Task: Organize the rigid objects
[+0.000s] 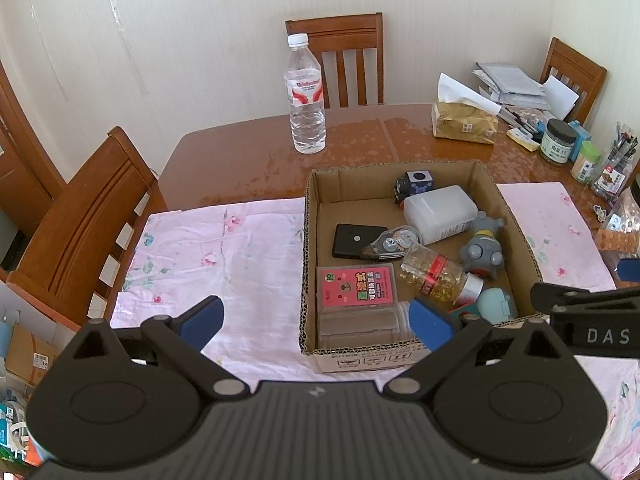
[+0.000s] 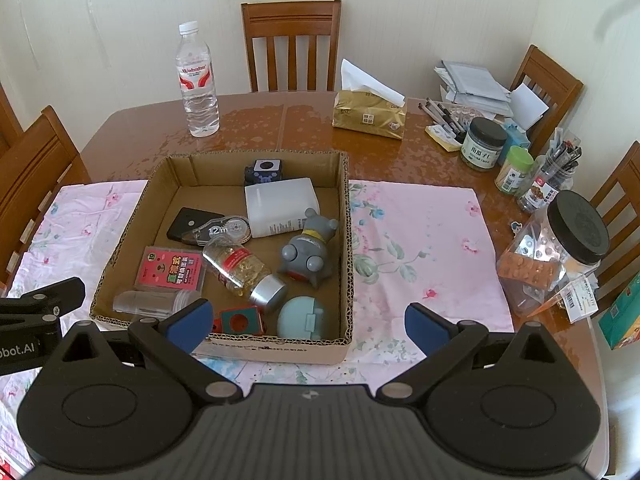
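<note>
Both grippers, left gripper [image 1: 316, 322] and right gripper [image 2: 306, 322], hold jaws spread, empty. Ahead of the jaws, the cardboard box [image 2: 347, 240] holds light, stiff, slippery items; grip the capsule bottle [image 2: 240, 270] mid-body.

Left wrist view: looks forward and steeply down from just before the near edge, left of the open brown cardboard box [image 1: 486, 184], which fills its centre-right. Right wrist view: same downward slant, set further right, the box [image 2: 346, 240] lying centre-left. Shared: box, pink floral cloth [image 1: 224, 256] [image 2: 420, 240], clear plastic water bottle [image 1: 306, 96] [image 2: 197, 80], brown wooden table [image 1: 248, 152] [image 2: 132, 140].
</note>
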A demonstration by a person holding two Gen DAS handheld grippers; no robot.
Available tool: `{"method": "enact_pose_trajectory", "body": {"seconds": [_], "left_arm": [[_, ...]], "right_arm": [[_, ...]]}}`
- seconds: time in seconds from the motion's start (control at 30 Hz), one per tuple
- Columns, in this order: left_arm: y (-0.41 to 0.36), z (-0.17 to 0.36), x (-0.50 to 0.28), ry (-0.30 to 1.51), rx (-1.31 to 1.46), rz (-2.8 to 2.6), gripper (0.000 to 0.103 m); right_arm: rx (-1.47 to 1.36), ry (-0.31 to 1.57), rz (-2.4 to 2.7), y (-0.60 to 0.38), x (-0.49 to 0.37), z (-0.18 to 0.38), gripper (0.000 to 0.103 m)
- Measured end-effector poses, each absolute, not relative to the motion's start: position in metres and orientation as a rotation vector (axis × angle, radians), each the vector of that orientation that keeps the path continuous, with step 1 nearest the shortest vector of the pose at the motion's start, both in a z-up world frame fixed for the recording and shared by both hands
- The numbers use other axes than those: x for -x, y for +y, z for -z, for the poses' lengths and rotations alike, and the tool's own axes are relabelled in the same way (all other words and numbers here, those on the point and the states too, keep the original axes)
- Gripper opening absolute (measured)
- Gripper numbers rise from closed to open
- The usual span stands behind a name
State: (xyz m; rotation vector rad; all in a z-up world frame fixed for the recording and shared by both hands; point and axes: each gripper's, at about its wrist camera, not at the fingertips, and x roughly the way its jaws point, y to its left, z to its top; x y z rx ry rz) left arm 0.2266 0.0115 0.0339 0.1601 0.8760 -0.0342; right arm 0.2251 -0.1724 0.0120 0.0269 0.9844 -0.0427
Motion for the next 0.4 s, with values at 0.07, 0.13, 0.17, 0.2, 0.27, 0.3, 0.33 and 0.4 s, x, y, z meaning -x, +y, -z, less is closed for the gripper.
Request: {"method": "enact_pose_trajectory", "body": {"seconds": [0.07, 0.13, 0.17, 0.2, 0.27, 0.3, 0.33, 0.4], "left_arm": [[0.0115, -0.0339, -0.2266, 0.876, -0.161, 0.035, 0.099], [0.0117, -0.0340, -0.2267, 0.875, -0.161, 0.035, 0.099], [0.0116, -0.0340, -0.2267, 0.876, -0.160, 0.035, 0.099], [0.0116, -0.0340, -0.2267, 0.876, -0.160, 0.035, 0.099], [0.0115, -0.0340, -0.2267, 0.876, -0.161, 0.035, 0.099], [0.0115, -0.0341, -0.2266, 0.876, -0.161, 0.034, 0.099], [0.0116, -0.0341, -0.2266, 0.875, -0.160, 0.035, 0.099], [0.0111, -0.0343, -0.2268, 0.876, -0.159, 0.038, 0.099]], "right_arm": [[-0.027, 0.984, 0.042, -0.1725, -0.2251, -0.0128, 0.103], [-0.028, 0.983, 0.042, -0.1726, -0.2253, -0.0133, 0.103], [-0.028, 0.983, 0.042, -0.1726, -0.2252, -0.0133, 0.103], [-0.027, 0.983, 0.043, -0.1725, -0.2252, -0.0133, 0.103], [-0.028, 0.984, 0.042, -0.1728, -0.2251, -0.0136, 0.103], [-0.027, 0.984, 0.042, -0.1728, -0.2250, -0.0136, 0.103], [-0.027, 0.983, 0.043, -0.1727, -0.2250, -0.0136, 0.103], [-0.027, 0.983, 0.042, -0.1727, -0.2251, -0.0135, 0.103]]}}
